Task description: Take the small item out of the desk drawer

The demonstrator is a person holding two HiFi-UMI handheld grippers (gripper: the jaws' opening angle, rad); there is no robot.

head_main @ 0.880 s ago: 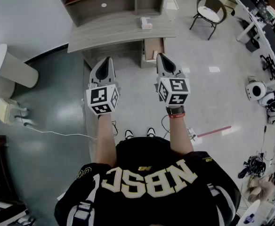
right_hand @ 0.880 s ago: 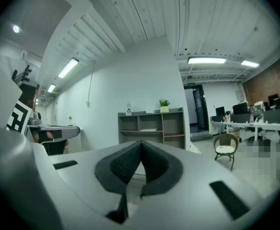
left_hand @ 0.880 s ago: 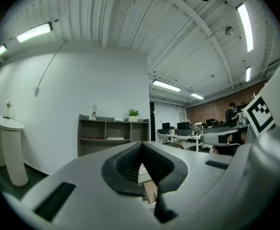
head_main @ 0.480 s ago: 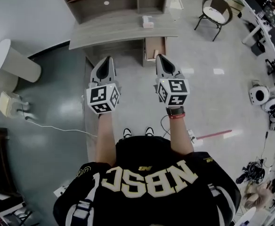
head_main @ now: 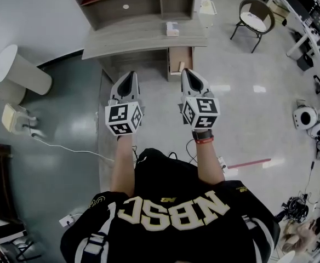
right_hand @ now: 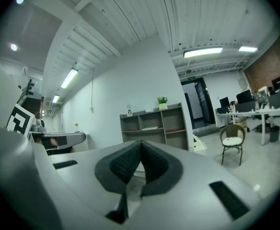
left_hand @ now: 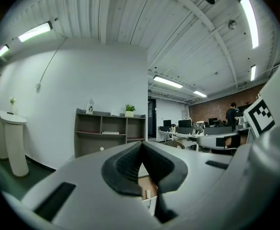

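The left tongs (head_main: pixel 128 76) and the right tongs (head_main: pixel 188 73) are both closed tight, with nothing in them. They are held side by side over the floor (head_main: pixel 160 100), well apart from the tabletop (head_main: pixel 132 37). The drawer (head_main: pixel 180 56) under the tabletop is open, and the small item (head_main: pixel 181 66) lies inside it.

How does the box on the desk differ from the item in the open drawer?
The box sits on top of the desk; the item lies inside the open drawer. The box looks bigger and white; the item is a smaller pale piece. Both sit toward the desk's right end.
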